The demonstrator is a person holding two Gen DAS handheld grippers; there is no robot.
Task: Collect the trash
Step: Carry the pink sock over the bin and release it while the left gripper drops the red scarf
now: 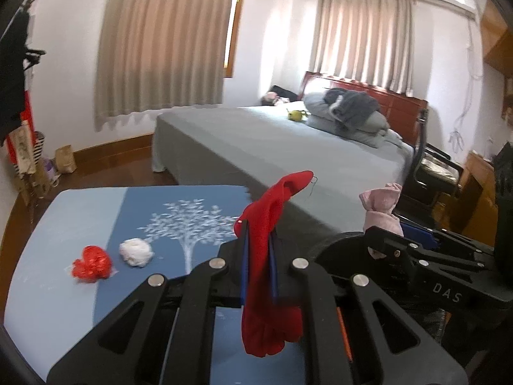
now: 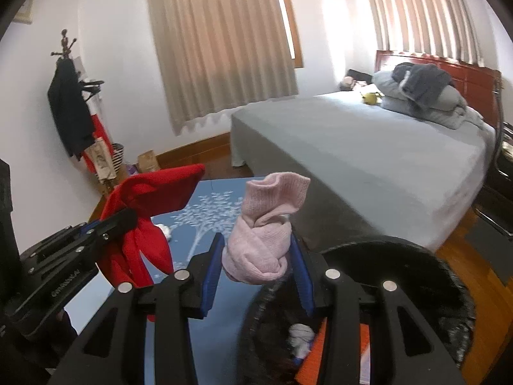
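My left gripper (image 1: 258, 240) is shut on a red sock (image 1: 272, 256) that hangs limp from its blue pads, above the blue table (image 1: 64, 218). In the right wrist view the same red sock (image 2: 141, 218) shows at the left, pinched by the left gripper (image 2: 126, 216). My right gripper (image 2: 258, 250) is shut on a rolled pink sock (image 2: 263, 243), also visible in the left wrist view as the pink sock (image 1: 381, 211). On the table lie a crumpled red wrapper (image 1: 91, 261) and a white paper ball (image 1: 136, 250). A black basket (image 2: 400, 256) sits below the right gripper, with items inside.
A bed (image 1: 272, 147) with grey sheets and a pile of bedding (image 1: 349, 112) stands beyond the table. A coat rack (image 2: 69, 102) with dark clothes is at the left wall, bags (image 2: 147, 160) at its foot. A chair (image 1: 436, 166) stands right of the bed.
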